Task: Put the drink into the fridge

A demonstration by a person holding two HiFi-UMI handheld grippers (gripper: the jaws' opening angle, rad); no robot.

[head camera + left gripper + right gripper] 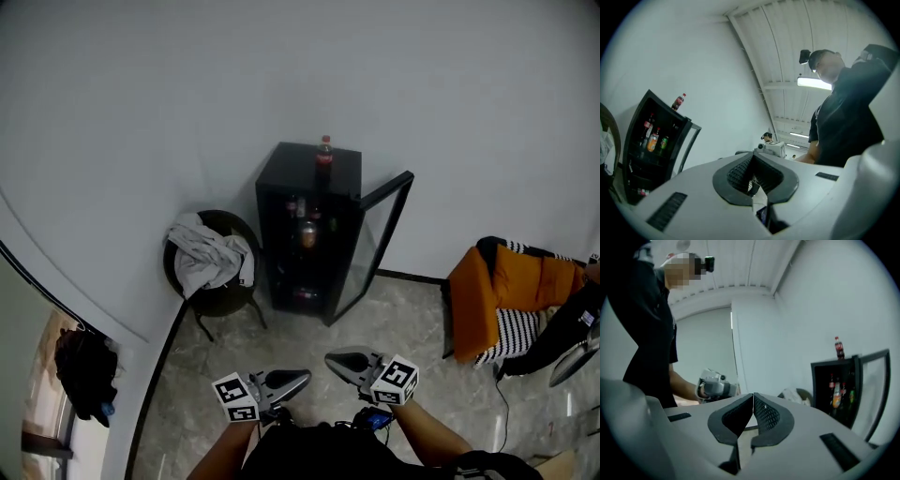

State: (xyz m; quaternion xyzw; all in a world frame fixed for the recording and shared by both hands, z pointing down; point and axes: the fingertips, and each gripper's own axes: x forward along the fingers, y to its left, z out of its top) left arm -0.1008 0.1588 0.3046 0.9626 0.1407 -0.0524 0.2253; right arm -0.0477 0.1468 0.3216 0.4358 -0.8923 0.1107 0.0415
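Note:
A black mini fridge (309,225) stands against the wall with its glass door (382,239) swung open to the right. A cola bottle (323,156) stands upright on its top, also seen as the bottle (678,101) in the left gripper view and the bottle (839,348) in the right gripper view. Other drinks (307,225) fill the shelves. My left gripper (306,376) and right gripper (329,359) are held low near my body, tips pointing at each other, far from the fridge. Both are shut with nothing between the jaws, as the left gripper (753,154) and right gripper (753,394) show.
A round dark chair (228,298) with grey clothes (208,255) on it stands left of the fridge. At the right is a striped seat (514,330) draped with orange cloth (506,286). A dark bag (84,370) hangs by the left wall. Marbled floor (319,337) lies between me and the fridge.

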